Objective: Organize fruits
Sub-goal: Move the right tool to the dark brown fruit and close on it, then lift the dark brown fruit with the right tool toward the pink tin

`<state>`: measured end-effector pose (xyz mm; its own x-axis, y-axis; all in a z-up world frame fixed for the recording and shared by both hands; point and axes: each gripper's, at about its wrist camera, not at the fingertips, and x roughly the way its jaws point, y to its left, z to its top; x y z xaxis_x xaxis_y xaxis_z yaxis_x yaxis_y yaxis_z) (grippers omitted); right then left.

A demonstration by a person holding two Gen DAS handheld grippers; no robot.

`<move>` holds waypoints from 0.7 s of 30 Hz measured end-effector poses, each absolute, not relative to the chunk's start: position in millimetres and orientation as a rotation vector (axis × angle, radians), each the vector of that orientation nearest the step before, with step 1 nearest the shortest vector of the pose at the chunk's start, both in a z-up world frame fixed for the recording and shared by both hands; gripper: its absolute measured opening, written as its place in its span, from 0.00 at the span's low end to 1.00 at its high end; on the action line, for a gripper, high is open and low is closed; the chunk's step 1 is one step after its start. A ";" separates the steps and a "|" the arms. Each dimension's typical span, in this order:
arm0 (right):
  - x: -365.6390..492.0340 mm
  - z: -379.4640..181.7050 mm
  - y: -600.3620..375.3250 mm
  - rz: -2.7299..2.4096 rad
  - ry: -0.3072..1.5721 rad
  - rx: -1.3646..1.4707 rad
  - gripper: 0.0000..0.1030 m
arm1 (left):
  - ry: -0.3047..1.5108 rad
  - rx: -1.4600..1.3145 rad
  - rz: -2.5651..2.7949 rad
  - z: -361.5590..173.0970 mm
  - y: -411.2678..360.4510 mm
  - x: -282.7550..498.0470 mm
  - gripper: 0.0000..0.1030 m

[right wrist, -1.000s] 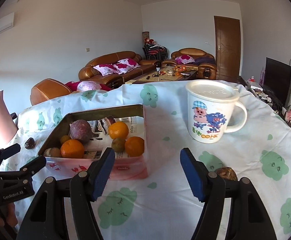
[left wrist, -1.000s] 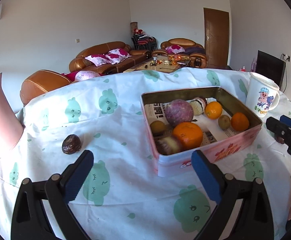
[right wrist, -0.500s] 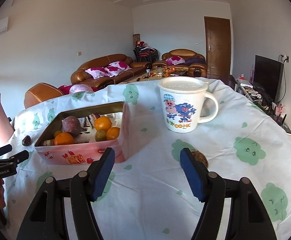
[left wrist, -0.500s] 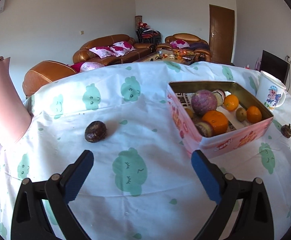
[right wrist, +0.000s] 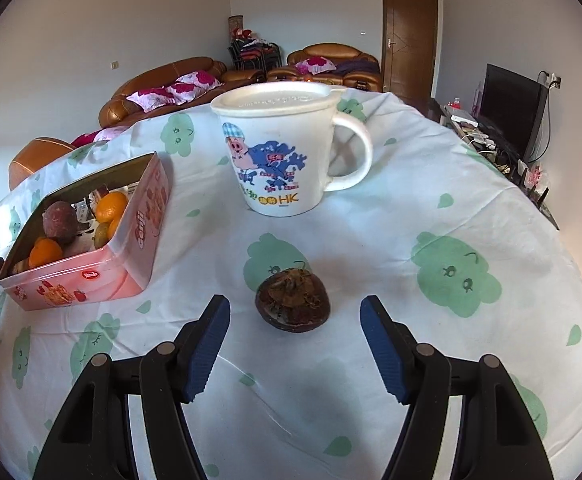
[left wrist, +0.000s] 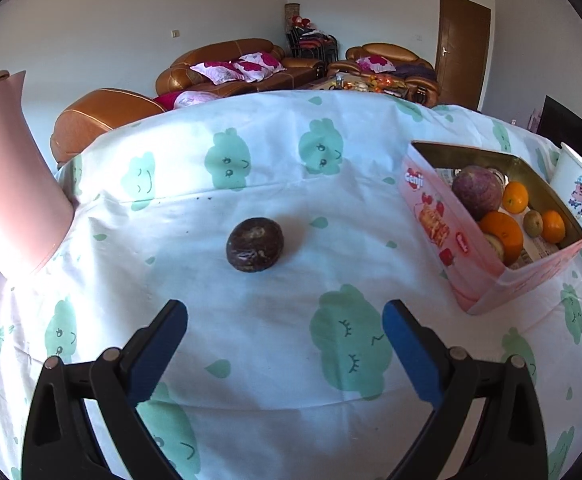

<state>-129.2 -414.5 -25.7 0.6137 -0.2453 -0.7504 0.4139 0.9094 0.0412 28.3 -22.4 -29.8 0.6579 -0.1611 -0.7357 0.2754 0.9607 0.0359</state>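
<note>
Two dark, wrinkled fruits lie loose on your worktop (left wrist: 251, 360), which is covered by a white cloth printed with green smiling shapes. One, a round dark brown fruit (left wrist: 255, 244), sits on the cloth ahead of your left claw (left wrist: 285, 344), well apart from its blue pads, with the jaws spread wide and nothing between them. The other, a brown shrivelled fruit with a dried stem (right wrist: 293, 302), lies just ahead of your right claw (right wrist: 295, 342), roughly centred on the gap; those jaws also stand wide apart and neither pad touches it. The pink tin box (left wrist: 435, 224) stands between the two loose fruits, to the right in the left view and to the left in the right view. Inside it, on printed paper, you can see a large purple-red fruit (left wrist: 477, 192), several oranges (left wrist: 501, 232) and a small greenish-brown fruit (left wrist: 533, 222). Behind the shrivelled fruit, a white lidded mug with a cartoon pig (right wrist: 287, 148) stands upright, its handle to the right. At the left edge of the left view, a pink jug (left wrist: 7, 168) stands on the cloth. Beyond the worktop are brown leather sofas (left wrist: 227, 64) with pink-patterned cushions, a brown door (right wrist: 409, 36) and a dark screen (right wrist: 511, 108).
</note>
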 end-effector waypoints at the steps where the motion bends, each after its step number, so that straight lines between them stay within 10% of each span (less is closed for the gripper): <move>1: -126.5 -27.6 -412.9 -0.375 0.842 0.212 0.65 | 0.819 0.150 -0.241 -30.1 -20.6 30.5 0.97; 8: -125.5 -32.8 -413.4 -0.363 0.879 0.213 0.37 | 0.820 0.152 -0.225 -26.9 -18.6 51.2 0.95; 12: -127.1 -32.6 -416.4 -0.353 0.878 0.233 0.37 | 0.824 0.160 -0.206 -23.3 -21.8 72.2 0.92; 21: -127.7 -32.2 -416.7 -0.348 0.874 0.246 0.37 | 0.884 0.179 -0.227 -39.9 -27.3 103.9 0.52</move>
